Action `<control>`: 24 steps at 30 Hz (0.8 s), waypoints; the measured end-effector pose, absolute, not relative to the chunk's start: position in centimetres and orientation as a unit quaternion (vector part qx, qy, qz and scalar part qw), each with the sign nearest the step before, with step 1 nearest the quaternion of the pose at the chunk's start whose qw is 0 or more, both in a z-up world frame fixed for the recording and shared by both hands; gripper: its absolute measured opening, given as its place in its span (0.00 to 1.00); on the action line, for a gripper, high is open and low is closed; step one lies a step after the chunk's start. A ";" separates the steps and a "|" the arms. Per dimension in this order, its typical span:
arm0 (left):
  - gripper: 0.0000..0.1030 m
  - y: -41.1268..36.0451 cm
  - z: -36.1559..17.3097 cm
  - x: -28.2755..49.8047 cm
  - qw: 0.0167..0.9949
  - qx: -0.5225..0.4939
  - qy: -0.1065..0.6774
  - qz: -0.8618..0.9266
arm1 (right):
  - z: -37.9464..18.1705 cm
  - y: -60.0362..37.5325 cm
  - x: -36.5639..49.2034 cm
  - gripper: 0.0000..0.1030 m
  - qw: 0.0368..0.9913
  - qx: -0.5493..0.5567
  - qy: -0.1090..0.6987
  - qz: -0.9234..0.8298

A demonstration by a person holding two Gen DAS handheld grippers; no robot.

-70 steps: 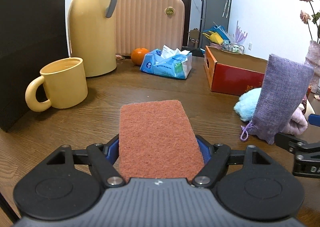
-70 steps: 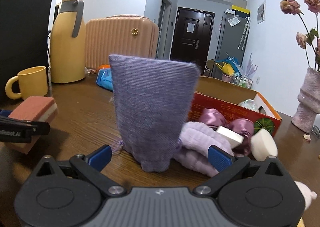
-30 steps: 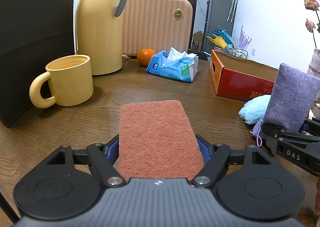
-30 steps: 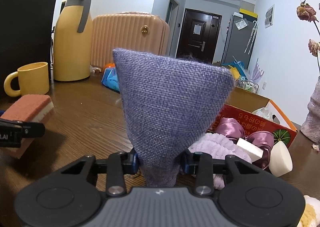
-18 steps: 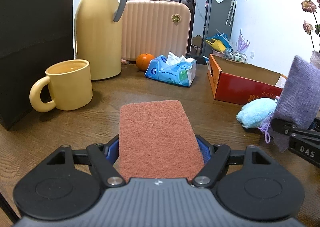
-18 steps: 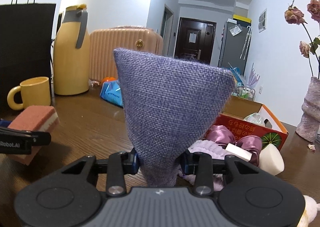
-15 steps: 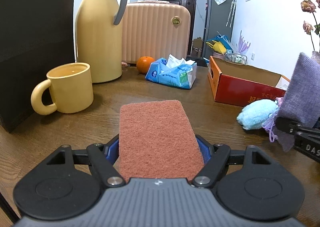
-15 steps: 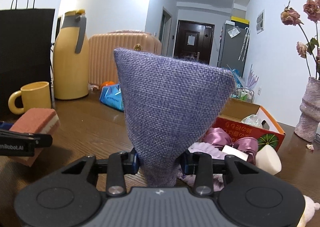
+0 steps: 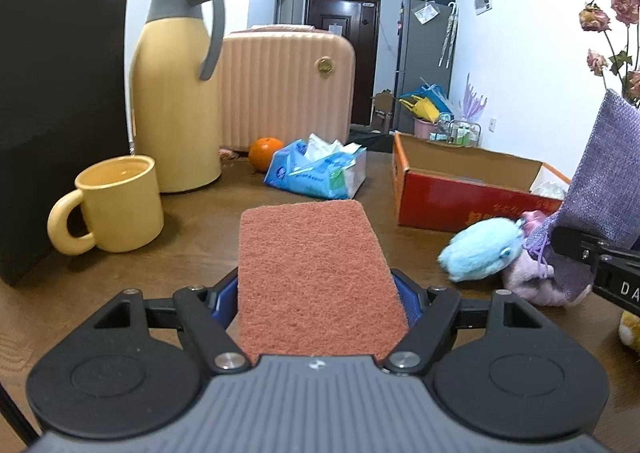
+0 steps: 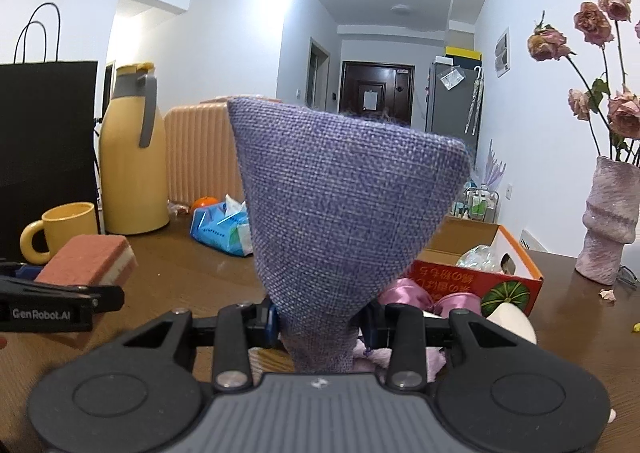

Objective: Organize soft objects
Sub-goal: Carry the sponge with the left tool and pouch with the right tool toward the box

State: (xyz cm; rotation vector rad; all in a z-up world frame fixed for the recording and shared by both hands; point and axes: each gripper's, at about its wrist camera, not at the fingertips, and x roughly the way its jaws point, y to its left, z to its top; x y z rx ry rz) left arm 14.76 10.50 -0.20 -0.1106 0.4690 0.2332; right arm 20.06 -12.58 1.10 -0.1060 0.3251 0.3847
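**A:** What have I got in each hand right now?

**B:** My left gripper is clamped across a flat rust-red scouring sponge with a pale foam underside, held clear of the brown wooden table. My right gripper is pinched tight on the gathered neck of a purple woven drawstring pouch, which stands up from the jaws and fans out wide.

**A:** Where should they go?

**B:** I'd judge the open red cardboard box ahead on the right; it already holds something crumpled and pale.

**A:** How do I do it cleanly?

**B:** I'd take the pouch first, since that hand is nearer. I should clear the near wall before letting go, and pass above the fluffy light-blue toy and the pink satin scrunchies lying in front of the box. The pouch blocks much of my right view, so I'd steer by the left camera. Then the sponge, kept apart from the other gripper.
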 end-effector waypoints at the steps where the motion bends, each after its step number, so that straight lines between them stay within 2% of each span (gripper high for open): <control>1: 0.74 10.2 0.0 14.8 0.965 -0.054 0.229 0.114 | 1.2 -12.8 20.1 0.36 0.968 -0.051 0.159 0.189; 24: 0.74 3.2 2.1 18.5 0.976 -0.041 0.198 0.075 | 3.3 -18.3 21.7 0.36 0.975 -0.028 0.134 0.177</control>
